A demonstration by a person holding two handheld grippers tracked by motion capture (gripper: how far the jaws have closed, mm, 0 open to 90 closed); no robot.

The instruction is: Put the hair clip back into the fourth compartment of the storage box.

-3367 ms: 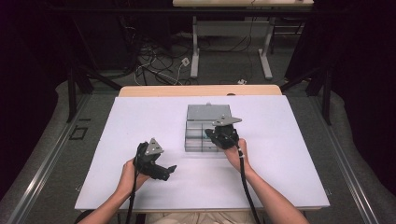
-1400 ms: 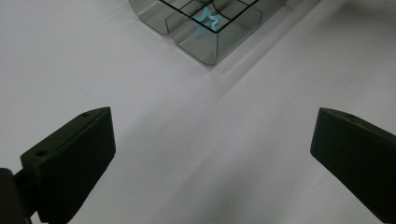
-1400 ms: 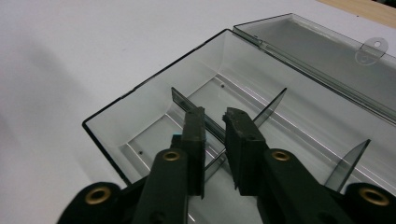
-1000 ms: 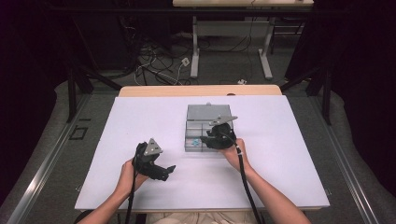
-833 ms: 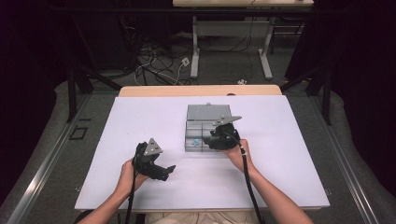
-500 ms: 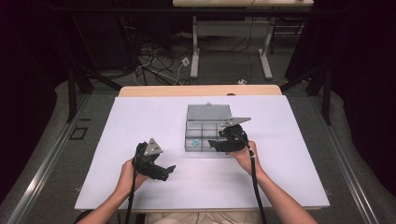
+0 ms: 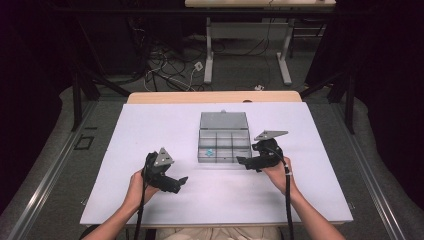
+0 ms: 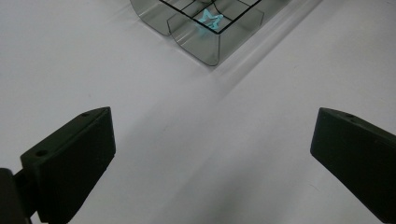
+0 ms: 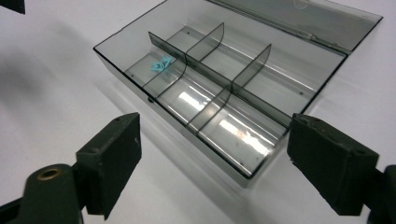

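A clear grey compartment box [image 7: 223,160] with its lid laid open stands mid-table. A small pale blue star-shaped piece [image 7: 210,152] lies in its near-left compartment, also seen in the left gripper view [image 8: 208,19] and the right gripper view [image 9: 162,64]. My right gripper [image 7: 241,161] is just off the box's near-right corner, pointing left. Its jaws have just been opening, and nothing is between them [image 9: 215,135]. My left gripper [image 7: 181,183] rests low on the table to the box's near left, open and holding nothing [image 8: 212,121].
The white table top [image 7: 150,130] spreads around the box. A wooden strip [image 7: 215,96] borders its far edge. Beyond it are desk legs and cables on the floor. Both forearms come in from the near edge.
My right gripper has drawn back from over the box's near-left part toward the right, and its jaws have widened. The blue piece now lies uncovered in its compartment. The left gripper has stayed put.
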